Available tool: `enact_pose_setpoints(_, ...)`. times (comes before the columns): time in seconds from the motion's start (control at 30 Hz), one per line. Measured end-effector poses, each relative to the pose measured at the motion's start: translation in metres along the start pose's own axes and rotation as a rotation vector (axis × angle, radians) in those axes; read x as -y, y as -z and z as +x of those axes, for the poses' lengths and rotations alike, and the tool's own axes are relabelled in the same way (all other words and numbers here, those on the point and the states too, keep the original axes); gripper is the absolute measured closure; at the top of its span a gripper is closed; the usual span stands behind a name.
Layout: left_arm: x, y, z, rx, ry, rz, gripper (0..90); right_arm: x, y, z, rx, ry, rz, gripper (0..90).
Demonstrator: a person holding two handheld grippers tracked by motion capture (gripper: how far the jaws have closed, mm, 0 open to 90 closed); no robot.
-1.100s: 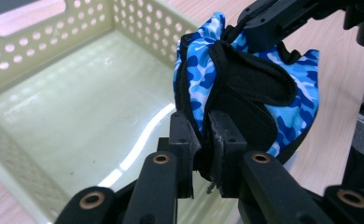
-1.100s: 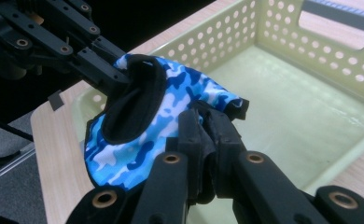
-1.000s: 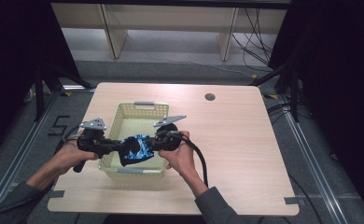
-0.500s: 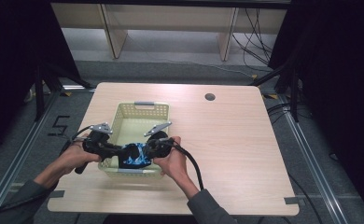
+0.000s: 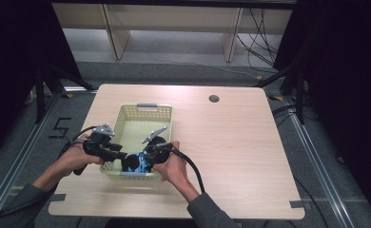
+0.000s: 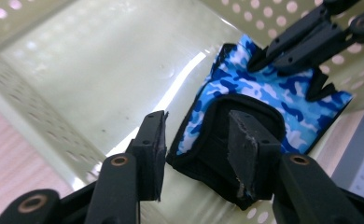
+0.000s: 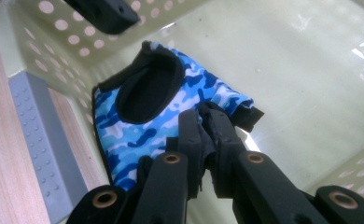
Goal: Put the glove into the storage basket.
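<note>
While both hands work at the near end of the basket (image 5: 161, 110), findings are set out from largest item to smallest, all placed relative to that basket

Table (image 5: 240, 156): pale wood top; the basket stands on its left-centre part, well apart from the small round hole (image 5: 214, 99) at the far edge.

Basket: pale green, perforated walls, a grey handle at the far rim and another at the near rim. Its floor is bare apart from one item at the near end.

Glove (image 6: 264, 93): blue camouflage fabric with black trim and a black cuff opening, lying on the basket floor against the near wall, just inside the near grey handle (image 7: 40, 140).

Left gripper (image 6: 196, 144): reaches into the basket over its near left wall. Its jaws have just been opening and now stand partly apart. The black cuff edge of the glove sits between them; one pad lies against the cuff, the other stands clear of the fabric, so nothing is clamped.

Right gripper (image 7: 207, 133): reaches into the basket from the near right side. Its jaws stand narrow, pinched on a fold of the glove's black-trimmed edge opposite the cuff, with the fabric bunched between the pads (image 7: 189, 135). In the left gripper view the same gripper sits on the glove's far edge
</note>
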State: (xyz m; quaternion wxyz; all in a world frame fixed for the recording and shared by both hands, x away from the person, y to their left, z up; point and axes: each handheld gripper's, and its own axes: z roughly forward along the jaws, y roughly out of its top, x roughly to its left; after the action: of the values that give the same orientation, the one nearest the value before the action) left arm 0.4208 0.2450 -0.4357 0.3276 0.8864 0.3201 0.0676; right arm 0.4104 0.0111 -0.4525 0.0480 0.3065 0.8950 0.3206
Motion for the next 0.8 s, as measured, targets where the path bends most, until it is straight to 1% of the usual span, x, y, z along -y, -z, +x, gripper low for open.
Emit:
enact_pose_setpoints(0.03, -0.001, 0.002, 0.000, -0.004, 0.005, -0.007, 55.1, 0.000, 0.000, 0.000, 0.000, 0.005, 0.002, 85.6)
enact_pose_setpoints(0.07, -0.003, 0.003, 0.000, -0.010, 0.013, -0.022, 54.5, -0.001, 0.001, 0.001, -0.006, -0.006, 0.013, 85.6)
enact_pose_setpoints(0.1, -0.004, 0.005, 0.000, -0.014, 0.014, -0.022, 53.2, -0.001, 0.001, 0.001, -0.007, -0.005, 0.014, 85.5)
enact_pose_setpoints(0.13, -0.006, 0.006, -0.002, -0.029, 0.034, -0.041, 52.1, 0.000, 0.001, 0.000, -0.007, 0.002, 0.011, 85.4)
enact_pose_setpoints(0.17, -0.007, 0.007, -0.003, -0.045, 0.034, -0.051, 50.3, 0.000, 0.001, -0.001, -0.006, 0.011, 0.009, 85.2)
enact_pose_setpoints(0.23, -0.009, 0.008, -0.007, -0.058, 0.027, -0.064, 48.8, 0.000, 0.001, -0.001, -0.009, 0.011, 0.009, 84.7)
enact_pose_setpoints(0.3, -0.011, 0.009, -0.012, -0.056, 0.049, -0.081, 44.6, -0.001, 0.002, -0.002, -0.010, -0.004, 0.007, 83.0)
enact_pose_setpoints(0.33, -0.012, 0.008, -0.015, -0.055, 0.055, -0.102, 43.2, -0.001, 0.002, -0.002, -0.017, -0.014, 0.005, 81.3)
enact_pose_setpoints(0.37, -0.012, 0.009, -0.016, -0.055, 0.057, -0.107, 42.0, -0.001, 0.002, -0.003, -0.024, -0.008, 0.000, 77.1)
enact_pose_setpoints(0.4, -0.013, 0.010, -0.018, -0.045, 0.070, -0.115, 40.4, -0.001, 0.002, -0.003, -0.033, -0.011, 0.001, 74.0)
enact_pose_setpoints(0.43, -0.014, 0.010, -0.019, -0.033, 0.084, -0.133, 39.0, -0.002, 0.004, -0.002, -0.041, -0.034, 0.004, 72.1)
enact_pose_setpoints(0.5, -0.015, 0.010, -0.024, -0.031, 0.125, -0.172, 37.2, -0.004, 0.008, -0.004, -0.026, -0.025, -0.020, 68.7)
enact_pose_setpoints(0.53, -0.015, 0.013, -0.025, -0.036, 0.108, -0.169, 36.4, -0.005, 0.011, -0.003, -0.021, -0.041, -0.031, 67.5)
enact_pose_setpoints(0.57, -0.015, 0.014, -0.027, -0.041, 0.116, -0.176, 35.3, -0.007, 0.015, -0.004, -0.017, -0.037, -0.045, 66.4)
enact_pose_setpoints(0.6, -0.016, 0.014, -0.031, -0.036, 0.138, -0.195, 34.2, -0.007, 0.018, -0.004, -0.019, -0.028, -0.066, 65.3)
enact_pose_setpoints(0.63, -0.016, 0.016, -0.032, -0.029, 0.133, -0.195, 33.5, -0.009, 0.023, -0.005, -0.017, -0.022, -0.076, 63.6)
enact_pose_setpoints(0.67, -0.015, 0.016, -0.035, -0.035, 0.135, -0.200, 33.0, -0.009, 0.027, -0.007, -0.012, -0.025, -0.090, 62.2)
enact_pose_setpoints(0.7, -0.015, 0.017, -0.038, -0.032, 0.140, -0.208, 32.2, -0.009, 0.030, -0.009, -0.012, -0.011, -0.107, 61.7)
enact_pose_setpoints(0.73, -0.014, 0.018, -0.041, -0.023, 0.137, -0.205, 31.4, -0.009, 0.033, -0.010, -0.011, -0.017, -0.119, 60.9)
enact_pose_setpoints(0.77, -0.013, 0.018, -0.045, -0.019, 0.152, -0.231, 31.0, -0.008, 0.035, -0.011, -0.010, -0.033, -0.132, 59.3)
enact_pose_setpoints(0.8, -0.013, 0.020, -0.049, -0.008, 0.159, -0.243, 30.4, -0.006, 0.038, -0.011, 0.003, -0.039, -0.146, 58.4)
